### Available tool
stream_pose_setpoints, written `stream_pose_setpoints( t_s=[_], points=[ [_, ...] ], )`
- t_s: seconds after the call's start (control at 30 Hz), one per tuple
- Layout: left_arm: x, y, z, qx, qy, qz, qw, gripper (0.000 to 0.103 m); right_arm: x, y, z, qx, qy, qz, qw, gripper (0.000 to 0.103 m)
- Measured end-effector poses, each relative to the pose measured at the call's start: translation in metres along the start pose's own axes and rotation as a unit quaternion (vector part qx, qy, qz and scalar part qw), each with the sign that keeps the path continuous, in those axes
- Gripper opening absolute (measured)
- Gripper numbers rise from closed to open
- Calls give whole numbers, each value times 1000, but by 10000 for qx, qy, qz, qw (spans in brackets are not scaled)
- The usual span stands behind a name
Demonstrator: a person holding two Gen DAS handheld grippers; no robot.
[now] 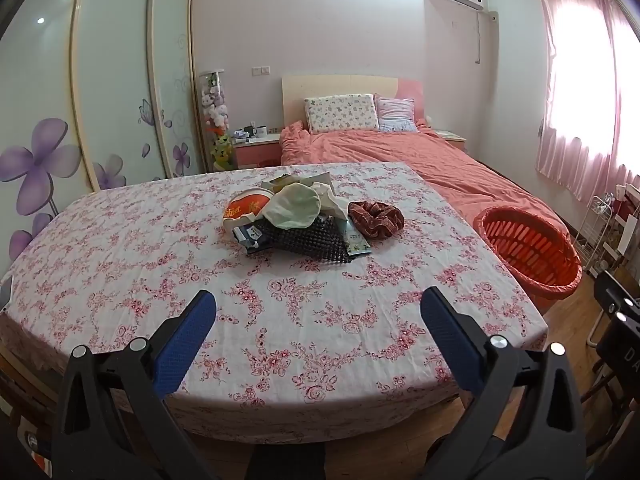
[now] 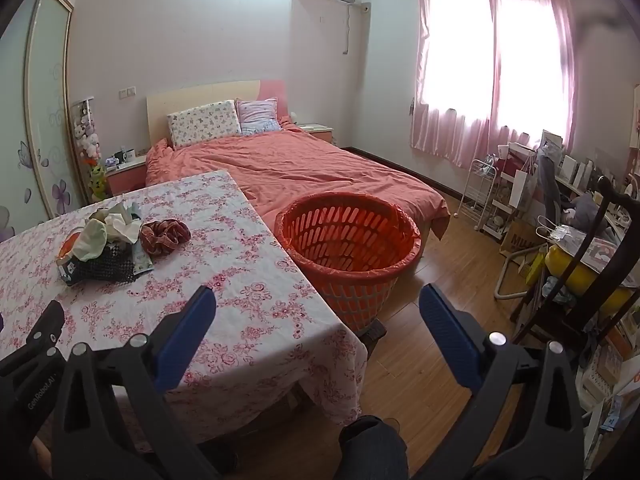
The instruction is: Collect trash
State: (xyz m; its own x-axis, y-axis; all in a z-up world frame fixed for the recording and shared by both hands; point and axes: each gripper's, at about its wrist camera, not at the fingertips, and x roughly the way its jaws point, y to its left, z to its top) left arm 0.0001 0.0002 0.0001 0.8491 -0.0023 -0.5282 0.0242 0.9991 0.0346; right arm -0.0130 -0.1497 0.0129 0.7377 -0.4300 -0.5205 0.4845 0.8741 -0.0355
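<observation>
A heap of trash (image 1: pixel 296 216) lies mid-table on the flowered cloth (image 1: pixel 160 264): an orange-and-white paper bowl (image 1: pixel 246 208), pale crumpled wrappers, a black dimpled tray (image 1: pixel 308 240), small packets and a red-brown checked rag (image 1: pixel 376 218). The right wrist view shows the same heap (image 2: pixel 108 248) at the left. An orange slotted basket (image 2: pixel 348 240) lined with a red bag stands on the floor by the table's right side, also seen as the basket (image 1: pixel 528 252). My left gripper (image 1: pixel 318 312) hangs open above the table's near part. My right gripper (image 2: pixel 318 308) is open over the table's right edge, nothing between its fingers.
A bed with a salmon cover (image 2: pixel 300 168) lies beyond the table and basket. A dark wooden chair (image 2: pixel 592 264), a white rack (image 2: pixel 480 192) and piled bags crowd the right wall. Wardrobe doors (image 1: pixel 120 80) line the left. A knee (image 2: pixel 372 448) shows at the bottom.
</observation>
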Motion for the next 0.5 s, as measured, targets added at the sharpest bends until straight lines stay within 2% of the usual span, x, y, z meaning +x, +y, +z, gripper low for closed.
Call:
stream_pose_setpoints(
  t_s=[0.5],
  points=[
    [0, 0, 0, -5, 3, -4, 10000, 101, 1, 1, -1, 0, 6, -6, 10000, 99]
  ],
)
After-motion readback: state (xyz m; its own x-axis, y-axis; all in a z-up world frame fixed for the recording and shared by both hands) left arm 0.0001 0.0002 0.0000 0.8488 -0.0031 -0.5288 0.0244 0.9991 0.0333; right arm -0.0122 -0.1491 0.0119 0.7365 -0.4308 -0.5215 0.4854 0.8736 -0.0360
